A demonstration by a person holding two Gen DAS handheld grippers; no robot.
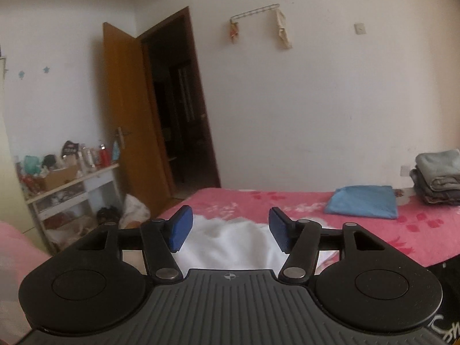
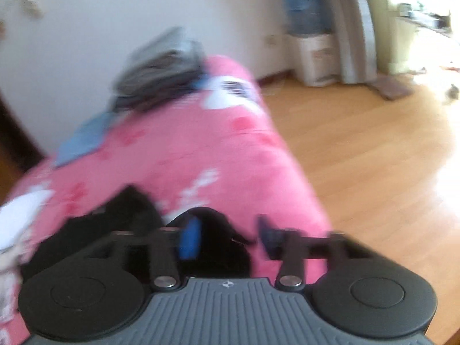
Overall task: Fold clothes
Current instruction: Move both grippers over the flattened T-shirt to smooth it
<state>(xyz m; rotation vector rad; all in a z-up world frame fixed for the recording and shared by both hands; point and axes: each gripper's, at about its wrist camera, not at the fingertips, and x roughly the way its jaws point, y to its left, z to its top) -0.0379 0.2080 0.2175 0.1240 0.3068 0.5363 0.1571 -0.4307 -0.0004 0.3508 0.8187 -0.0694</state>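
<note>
So the rumpled white cloth garment [image 1: 230, 241] is lying on the pink flower-print bedspread [image 1: 302, 201], right under the left gripper [image 1: 231, 231], whose blue-padded fingers are spread wide with nothing between them. Further back there's a flat folded blue cloth [image 1: 363, 201], and just beside it, by the wall, a stack of folded grey clothes [image 1: 437, 176].

The right wrist view is pretty motion-blurred, but it shows what the left misses: a crumpled black garment [image 2: 135, 218] on the bed's near end, right in front of the right gripper [image 2: 227, 240]. Its fingers are spread too and aren't pinching anything, as far as I can tell.

The bed's right edge drops to bare light wooden floor [image 2: 373, 158], with lots of open room there. The left view shows an open brown wooden door [image 1: 129, 109] and a cluttered white shelf [image 1: 74, 184] past the bed's far corner.
</note>
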